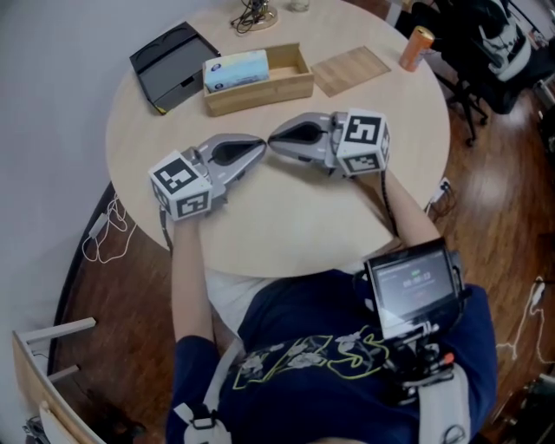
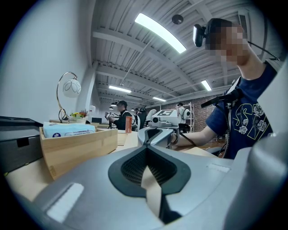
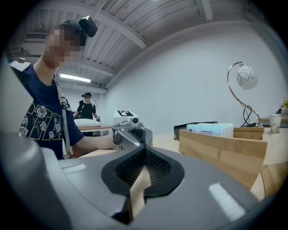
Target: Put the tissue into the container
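Observation:
A light blue tissue pack lies in the left half of an open wooden box at the table's far side. My left gripper and right gripper rest low over the table's middle, tips facing each other and almost touching, both shut with nothing held. From the left gripper view, its own shut jaws point at the right gripper, with the tissue pack in the box to the left. The right gripper view mirrors this: tissue pack and box on the right.
A black open case sits left of the wooden box. A thin wooden board and an orange can lie at the far right of the round table. A lamp base with cable stands at the back.

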`<state>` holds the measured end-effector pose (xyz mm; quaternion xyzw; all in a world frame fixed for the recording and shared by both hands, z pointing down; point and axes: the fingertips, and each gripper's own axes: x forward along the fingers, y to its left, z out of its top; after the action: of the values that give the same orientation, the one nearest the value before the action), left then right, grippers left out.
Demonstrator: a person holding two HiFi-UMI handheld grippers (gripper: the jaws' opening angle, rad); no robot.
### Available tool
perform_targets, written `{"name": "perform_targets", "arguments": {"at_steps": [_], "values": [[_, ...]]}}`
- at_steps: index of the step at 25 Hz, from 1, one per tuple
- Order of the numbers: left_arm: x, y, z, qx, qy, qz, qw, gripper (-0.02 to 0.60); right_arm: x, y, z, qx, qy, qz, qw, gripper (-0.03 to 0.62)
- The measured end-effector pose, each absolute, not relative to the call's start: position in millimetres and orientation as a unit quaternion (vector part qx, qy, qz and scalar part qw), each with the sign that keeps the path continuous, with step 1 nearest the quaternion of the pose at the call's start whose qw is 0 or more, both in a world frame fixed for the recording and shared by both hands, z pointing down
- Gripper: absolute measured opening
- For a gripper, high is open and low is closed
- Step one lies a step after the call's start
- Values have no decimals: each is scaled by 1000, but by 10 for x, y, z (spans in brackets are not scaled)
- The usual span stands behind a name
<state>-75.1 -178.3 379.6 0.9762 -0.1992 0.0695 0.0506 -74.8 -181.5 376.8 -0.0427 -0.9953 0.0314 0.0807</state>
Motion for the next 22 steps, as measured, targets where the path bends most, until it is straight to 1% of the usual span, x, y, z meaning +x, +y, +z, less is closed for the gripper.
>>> {"name": "perform_targets", "arguments": {"at_steps": [7, 22], "values": [[-701, -1736, 3807, 981, -175, 70, 47, 5, -738, -1847, 3787, -39, -996, 31, 81, 1], [-727, -1734, 3792, 980, -180, 66, 50, 5, -755, -1849, 3785, -37, -995, 31, 83, 0]]}}
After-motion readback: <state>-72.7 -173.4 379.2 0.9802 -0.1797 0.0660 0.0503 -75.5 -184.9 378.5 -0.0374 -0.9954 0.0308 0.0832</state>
